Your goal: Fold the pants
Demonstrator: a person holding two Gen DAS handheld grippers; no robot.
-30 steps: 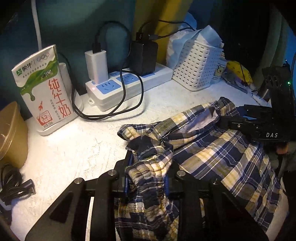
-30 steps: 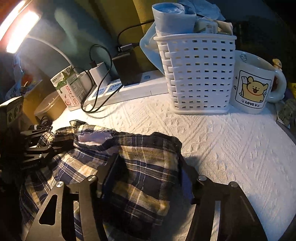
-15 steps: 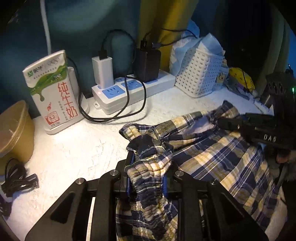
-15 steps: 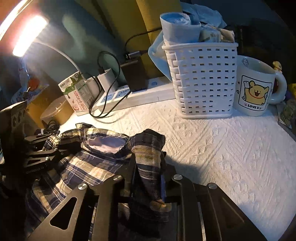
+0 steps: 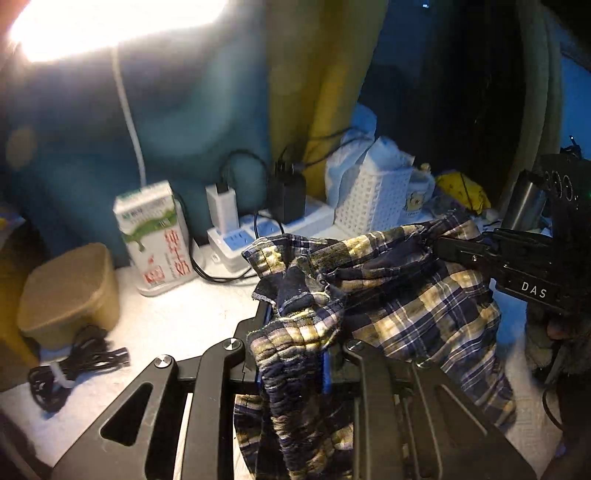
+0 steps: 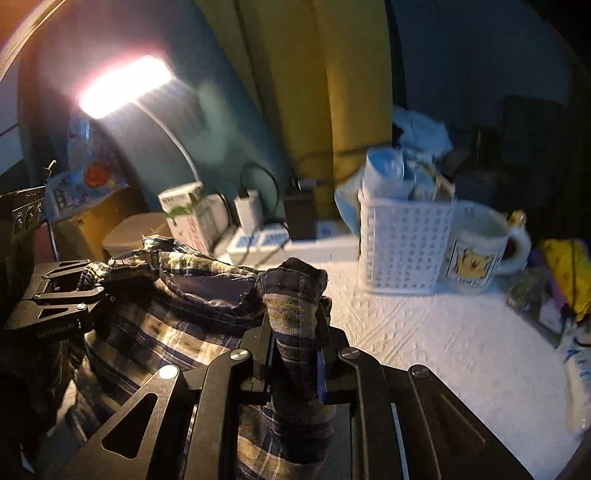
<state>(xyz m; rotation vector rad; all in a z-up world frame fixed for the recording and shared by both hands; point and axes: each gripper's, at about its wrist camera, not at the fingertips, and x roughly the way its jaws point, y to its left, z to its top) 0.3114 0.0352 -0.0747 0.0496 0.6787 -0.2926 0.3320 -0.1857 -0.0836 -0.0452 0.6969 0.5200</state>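
Observation:
The blue and yellow plaid pants hang lifted above the white table, stretched between both grippers. In the left wrist view my left gripper is shut on a bunched waistband corner. My right gripper pinches the opposite corner at the right. In the right wrist view a fold of the pants stands up between the pads of the right gripper, whose jaws are still closing on it. The left gripper holds the far end at the left. The lower cloth drapes under both tools.
At the back stand a milk carton, a power strip with chargers, a white basket and a bear mug. A tan container and a cable bundle lie left. A bright lamp glares overhead.
The right gripper went from wide open over the cloth to closed on a fold. Both grippers then rose and tilted up, lifting the waistband off the table.

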